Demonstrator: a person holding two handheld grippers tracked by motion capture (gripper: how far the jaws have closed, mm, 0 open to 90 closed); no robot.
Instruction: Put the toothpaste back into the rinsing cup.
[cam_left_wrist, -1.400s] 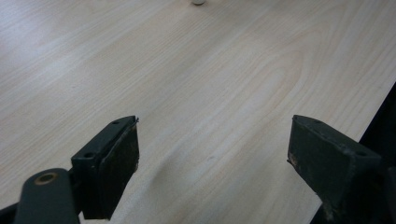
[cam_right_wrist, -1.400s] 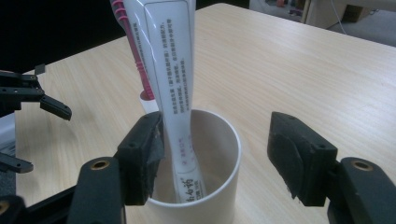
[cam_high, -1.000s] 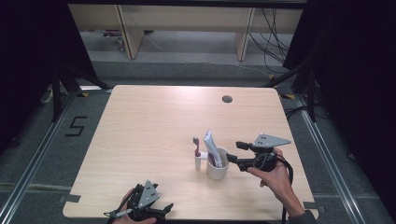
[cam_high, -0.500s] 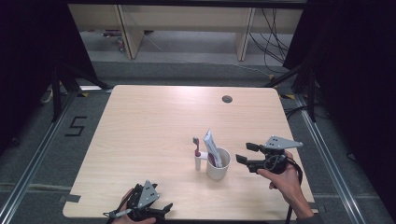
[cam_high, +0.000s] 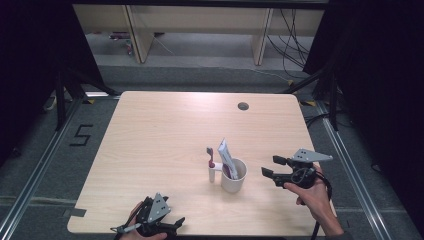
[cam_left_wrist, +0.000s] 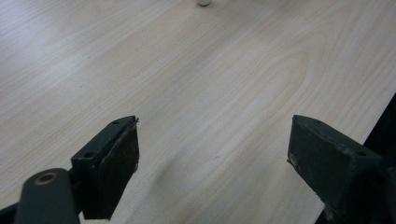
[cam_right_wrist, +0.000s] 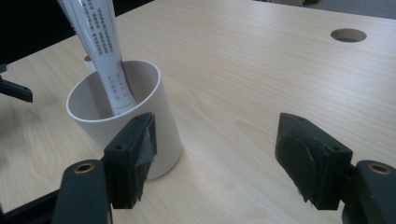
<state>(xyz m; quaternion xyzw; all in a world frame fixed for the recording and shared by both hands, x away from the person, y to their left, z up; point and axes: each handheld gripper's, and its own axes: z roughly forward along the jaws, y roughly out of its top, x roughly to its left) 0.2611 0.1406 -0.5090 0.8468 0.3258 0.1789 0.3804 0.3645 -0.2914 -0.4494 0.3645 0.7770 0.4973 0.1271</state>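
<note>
Your right tool (cam_high: 274, 167) stands with its jaws wide apart and nothing between them; they have just been opening. It holds nothing and touches nothing. In the right gripper view the bare table (cam_right_wrist: 261, 70) shows through the gap between the two black pads, and the left-hand pad overlaps the near wall of the white cup (cam_right_wrist: 122, 116) in the picture, whether it touches that wall cannot be told from there. From the high view the tool points toward the cup (cam_high: 234, 176) from the cup's right, near it but with a strip of table between jaw tips and cup wall.

The cup stands upright on the table, a little to the right of the middle and toward your edge. A toothpaste tube (cam_high: 225, 158) leans in it, cap end down, its flat end rising above the rim and tilted away to the left; in the right gripper view the tube (cam_right_wrist: 100, 51) rests against the far inner wall. Just beside the cup, on its left, a toothbrush (cam_high: 211, 161) stands upright in a small white holder, head up.

Your left tool (cam_high: 167, 231) sits at the near edge of the table, well apart from the cup. Its jaws are also wide apart, with only bare table (cam_left_wrist: 210, 93) between them, holding nothing.
</note>
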